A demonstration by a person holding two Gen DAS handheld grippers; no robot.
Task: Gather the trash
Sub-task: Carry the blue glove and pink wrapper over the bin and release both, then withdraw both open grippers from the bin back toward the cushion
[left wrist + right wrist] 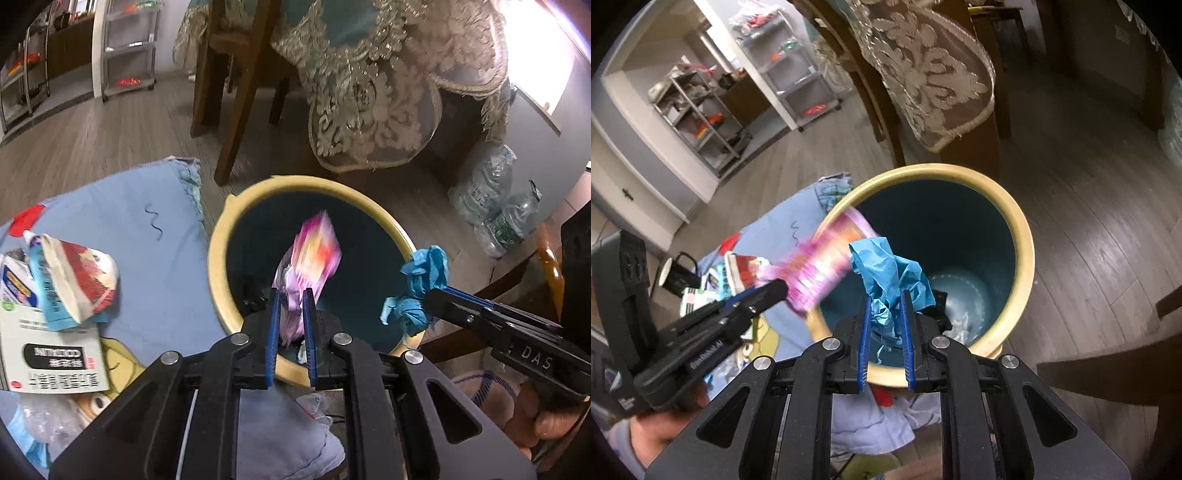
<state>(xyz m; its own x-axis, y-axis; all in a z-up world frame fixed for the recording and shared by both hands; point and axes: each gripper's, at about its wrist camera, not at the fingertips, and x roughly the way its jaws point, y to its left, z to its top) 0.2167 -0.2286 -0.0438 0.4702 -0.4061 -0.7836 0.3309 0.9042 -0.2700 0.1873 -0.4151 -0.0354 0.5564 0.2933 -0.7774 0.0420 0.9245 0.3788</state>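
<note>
A round bin with a cream rim and dark teal inside stands on the floor. My left gripper is shut on a pink and purple wrapper, held over the bin's mouth; the wrapper is blurred. It also shows in the right wrist view. My right gripper is shut on a crumpled blue glove, held over the bin's near rim; the glove also shows in the left wrist view. Some trash lies at the bin's bottom.
A blue cloth left of the bin carries more trash: a red and white packet, a paper card. A wooden chair, a lace tablecloth, crushed plastic bottles and metal shelves stand around.
</note>
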